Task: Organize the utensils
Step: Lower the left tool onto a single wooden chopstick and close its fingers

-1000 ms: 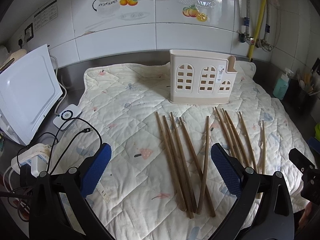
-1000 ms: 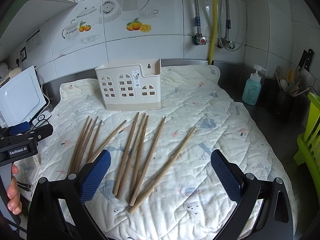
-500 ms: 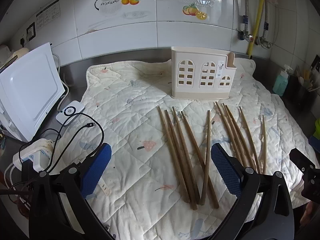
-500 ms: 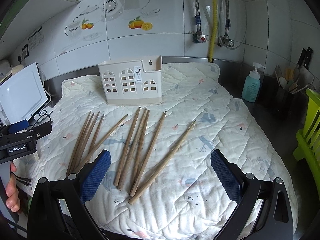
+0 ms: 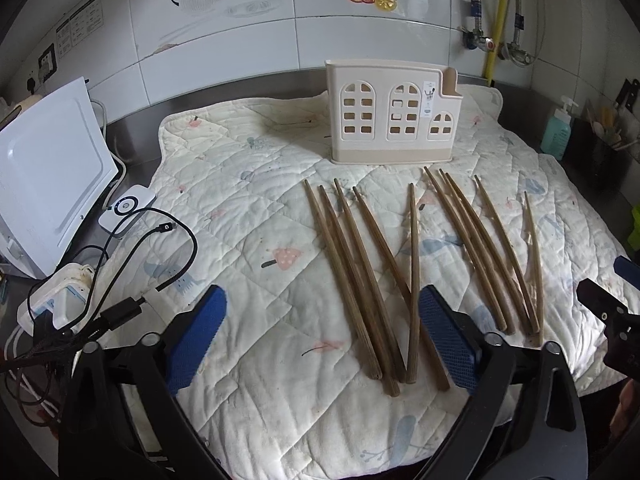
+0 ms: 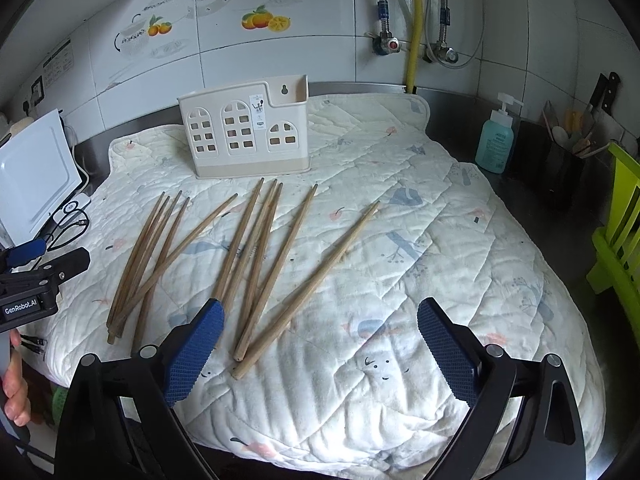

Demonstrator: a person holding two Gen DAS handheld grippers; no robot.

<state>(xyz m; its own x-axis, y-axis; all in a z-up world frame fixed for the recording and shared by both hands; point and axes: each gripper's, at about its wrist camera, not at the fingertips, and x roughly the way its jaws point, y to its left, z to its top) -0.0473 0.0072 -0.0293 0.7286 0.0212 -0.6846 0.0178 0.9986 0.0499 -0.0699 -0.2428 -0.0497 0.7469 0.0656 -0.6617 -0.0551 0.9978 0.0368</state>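
Brand on gripper: "GenRobot.AI" in white letters on the black body of the left gripper (image 6: pixel 24 306), read in the right wrist view.
Sticker on holder: a small white label on the front of the cream utensil holder (image 6: pixel 244 132); print too small to read.
Wall notice: a printed sheet (image 5: pixel 79 18) on the tiled wall at left; its lines cannot be read.
Bottle label: the teal pump bottle (image 6: pixel 495 145) carries a label, illegible.
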